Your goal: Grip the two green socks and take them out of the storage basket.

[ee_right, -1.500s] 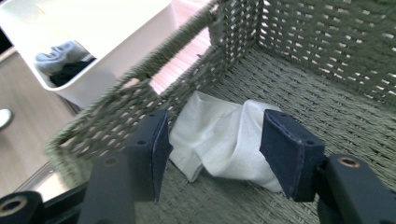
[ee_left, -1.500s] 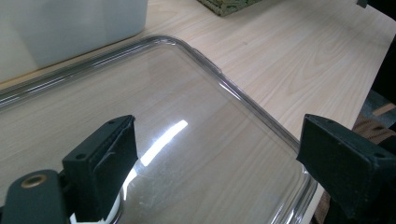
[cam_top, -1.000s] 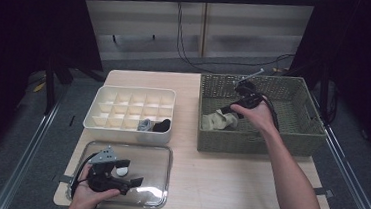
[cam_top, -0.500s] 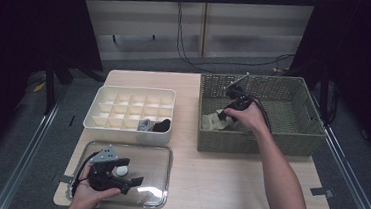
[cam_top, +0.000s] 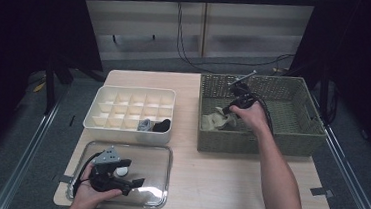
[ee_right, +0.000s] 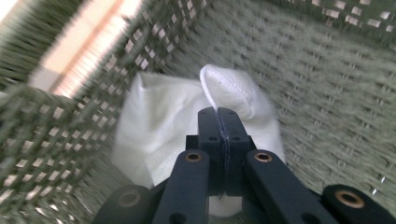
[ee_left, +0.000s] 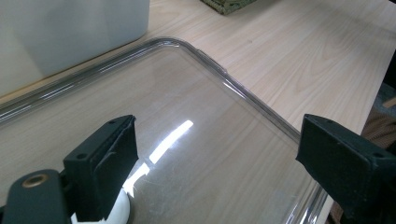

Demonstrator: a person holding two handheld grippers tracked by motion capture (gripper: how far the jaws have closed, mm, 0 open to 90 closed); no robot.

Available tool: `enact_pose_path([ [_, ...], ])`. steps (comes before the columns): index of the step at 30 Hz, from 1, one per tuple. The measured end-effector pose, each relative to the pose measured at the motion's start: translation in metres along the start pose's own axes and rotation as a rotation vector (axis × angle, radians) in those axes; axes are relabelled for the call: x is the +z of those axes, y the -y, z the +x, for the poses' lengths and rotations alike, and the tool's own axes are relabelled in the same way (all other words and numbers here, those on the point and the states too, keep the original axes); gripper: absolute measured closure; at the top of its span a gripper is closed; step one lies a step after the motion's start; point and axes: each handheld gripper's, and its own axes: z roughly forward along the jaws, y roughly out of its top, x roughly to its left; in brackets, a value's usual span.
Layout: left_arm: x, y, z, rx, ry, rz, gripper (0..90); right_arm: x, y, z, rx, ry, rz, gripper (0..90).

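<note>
Right gripper (ee_right: 218, 112) fingers clamped on white cloth (ee_right: 187, 126) in far-right wicker basket (cam_top: 301, 138); left gripper (ee_left: 217, 154) fingers apart over near-left clear lid (ee_left: 261, 100), no readable labels

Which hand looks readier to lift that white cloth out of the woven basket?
The right. The right gripper is inside the basket, its jaws just closed on a fold of the white cloth. The left gripper rests open over the clear lid, across the table.

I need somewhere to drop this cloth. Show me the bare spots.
Bare tabletop lies between the clear lid and the table's right edge, in front of the wicker basket. The basket's right half is free. The divided white box is crowded at its front right.
</note>
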Motion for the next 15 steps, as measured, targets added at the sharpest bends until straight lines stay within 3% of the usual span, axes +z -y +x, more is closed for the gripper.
enact_pose_path([
  [7, 0.001, 0.000, 0.000, -0.012, -0.007, -0.010, 9.9, -0.010, 0.000, 0.002, -0.003, -0.035, -0.046, 90.0],
  [15, -0.001, 0.000, 0.000, -0.009, -0.009, -0.008, 9.2, -0.031, 0.002, -0.002, 0.003, -0.069, -0.167, 90.0],
])
